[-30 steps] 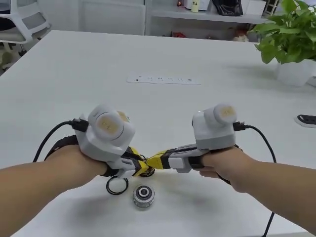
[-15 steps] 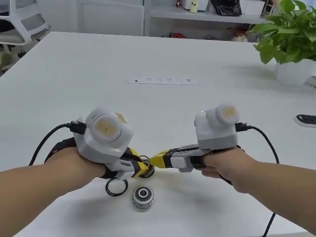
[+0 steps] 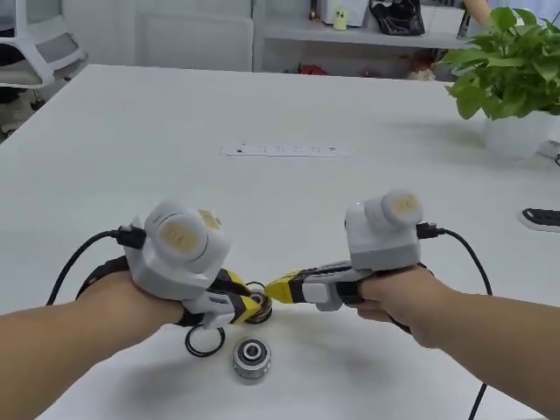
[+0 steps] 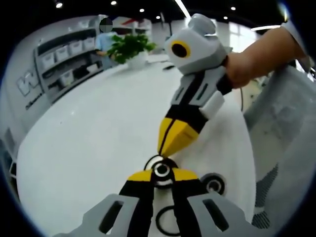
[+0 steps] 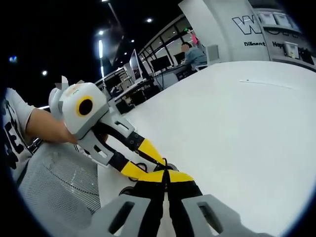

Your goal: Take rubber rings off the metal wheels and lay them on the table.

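1. The left gripper (image 4: 163, 176) has its fingers closed on a metal wheel (image 4: 162, 170), held just above the bench (image 3: 289, 201).
2. The right gripper (image 5: 167, 174) meets it from the right. Its fingers are pressed narrow at the wheel's rim, seemingly pinching the rubber ring (image 4: 153, 161) there.
3. Judged progress: one loose ring (image 3: 191, 348) already lies on the bench, near the left fingers. Beside it, to the right, stands a bare wheel (image 3: 252, 359). The held wheel's ring is not yet off.
4. What is left: free this ring and lay it down. I cannot tell whether more wheels wait.
5. The loose ring and bare wheel crowd the near bench, so open bench farther off looks the safer spot.
6. Well apart are a power strip (image 3: 278, 150) far off and a potted plant (image 3: 507, 57) far right.
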`<state>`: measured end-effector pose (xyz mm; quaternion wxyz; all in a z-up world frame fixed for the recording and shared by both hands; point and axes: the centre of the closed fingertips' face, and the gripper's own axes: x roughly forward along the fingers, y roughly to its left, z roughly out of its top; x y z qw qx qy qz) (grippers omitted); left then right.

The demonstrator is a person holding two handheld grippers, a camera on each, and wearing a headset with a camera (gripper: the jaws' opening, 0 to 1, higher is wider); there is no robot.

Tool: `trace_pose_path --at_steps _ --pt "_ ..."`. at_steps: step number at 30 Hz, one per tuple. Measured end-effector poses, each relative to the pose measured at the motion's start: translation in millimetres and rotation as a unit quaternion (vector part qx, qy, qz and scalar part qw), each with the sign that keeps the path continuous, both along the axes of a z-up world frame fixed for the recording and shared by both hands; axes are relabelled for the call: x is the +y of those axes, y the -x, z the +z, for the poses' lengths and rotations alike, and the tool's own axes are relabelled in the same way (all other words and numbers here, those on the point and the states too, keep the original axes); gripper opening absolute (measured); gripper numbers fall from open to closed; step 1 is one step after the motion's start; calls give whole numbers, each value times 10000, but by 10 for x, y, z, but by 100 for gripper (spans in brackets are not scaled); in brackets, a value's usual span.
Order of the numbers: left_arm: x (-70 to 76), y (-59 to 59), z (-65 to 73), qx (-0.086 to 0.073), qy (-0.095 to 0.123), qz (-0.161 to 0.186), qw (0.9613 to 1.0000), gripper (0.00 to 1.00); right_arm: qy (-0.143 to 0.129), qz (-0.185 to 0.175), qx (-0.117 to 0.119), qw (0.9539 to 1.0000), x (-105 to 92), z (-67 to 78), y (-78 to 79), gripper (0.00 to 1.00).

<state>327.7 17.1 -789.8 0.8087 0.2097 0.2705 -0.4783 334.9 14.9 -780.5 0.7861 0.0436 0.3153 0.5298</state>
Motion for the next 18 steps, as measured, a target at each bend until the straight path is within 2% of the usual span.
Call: trace_pose_path --at_steps 3,7,9,18 --pt "-2 40 6 28 -8 -100 9999 15 -15 -8 9 10000 0 5 -5 0" --pt "-3 66 32 -7 10 -159 9999 18 -28 -25 8 10000 -6 17 -14 0" --pt "-10 73 65 -79 27 -193 9998 19 -25 -34 10 10000 -11 16 -18 0" --pt "7 111 158 -103 149 -268 9995 22 -54 -72 22 10000 -15 41 -28 0"
